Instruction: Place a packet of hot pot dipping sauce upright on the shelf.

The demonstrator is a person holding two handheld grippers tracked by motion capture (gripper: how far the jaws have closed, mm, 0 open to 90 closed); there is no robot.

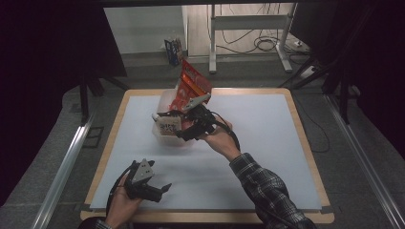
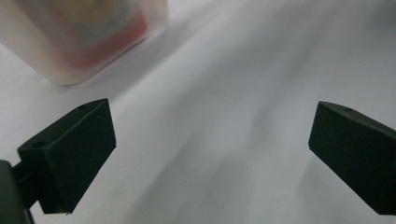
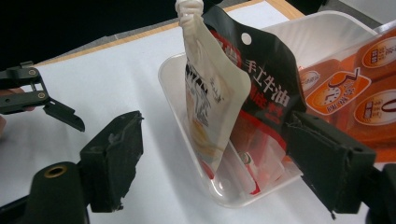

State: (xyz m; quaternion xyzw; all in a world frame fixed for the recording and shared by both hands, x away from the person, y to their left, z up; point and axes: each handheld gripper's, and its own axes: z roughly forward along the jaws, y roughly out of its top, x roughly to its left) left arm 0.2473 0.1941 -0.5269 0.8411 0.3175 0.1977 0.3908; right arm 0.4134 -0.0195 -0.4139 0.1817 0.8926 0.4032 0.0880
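The right gripper [image 3: 212, 163] has its jaws wide apart around a spouted sauce pouch [image 3: 212, 98], which stands in the clear plastic tub [image 3: 175, 100] near the surface's far edge; neither pad presses it. The left gripper [image 2: 212, 149] hangs over the near left corner, jaws spread and empty.

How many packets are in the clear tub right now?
3 that I can tell: a white spouted pouch at the tub's near end, a black pouch right behind it, and an orange packet leaning behind those. Smaller items below may be hidden.
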